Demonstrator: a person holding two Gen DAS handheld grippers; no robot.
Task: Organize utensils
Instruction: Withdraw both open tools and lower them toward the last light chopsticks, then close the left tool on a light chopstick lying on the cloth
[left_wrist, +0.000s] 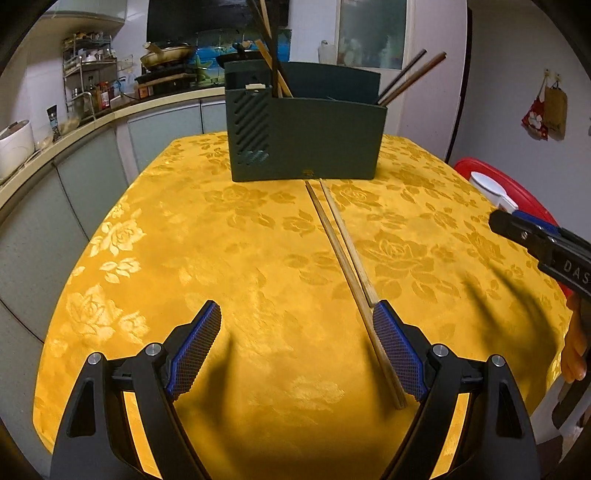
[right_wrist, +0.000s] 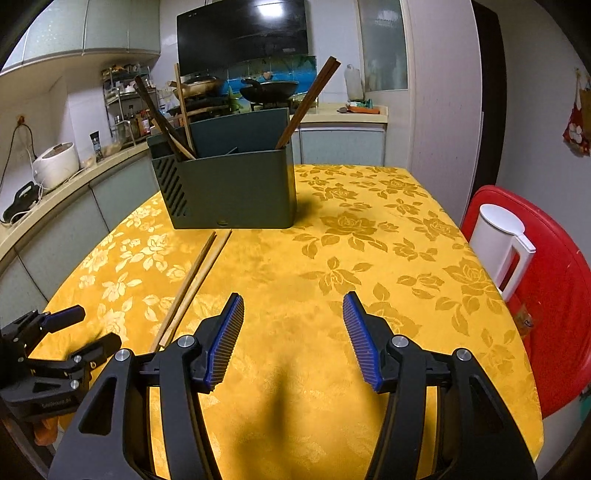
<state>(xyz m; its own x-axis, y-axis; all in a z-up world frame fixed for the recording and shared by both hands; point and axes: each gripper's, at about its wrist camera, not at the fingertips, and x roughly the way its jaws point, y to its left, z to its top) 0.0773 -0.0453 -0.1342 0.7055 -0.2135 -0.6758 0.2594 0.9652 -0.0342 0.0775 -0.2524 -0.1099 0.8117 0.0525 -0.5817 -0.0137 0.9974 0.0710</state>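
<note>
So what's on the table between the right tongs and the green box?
Only bare yellow tablecloth. In the right wrist view, nothing sits between the right tongs and the green box; the light chopsticks lie off to the left.

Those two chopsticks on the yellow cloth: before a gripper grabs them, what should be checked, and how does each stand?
1. Chopsticks lie together, side by side on the tablecloth: ok.
2. Left gripper jaws open: ok.
3. Chopsticks between the left jaws: not ok, they run along the right-hand finger.
4. Right gripper open and empty: ok.
5. Green holder upright: ok.
6. Room in the holder: cannot tell.
</note>
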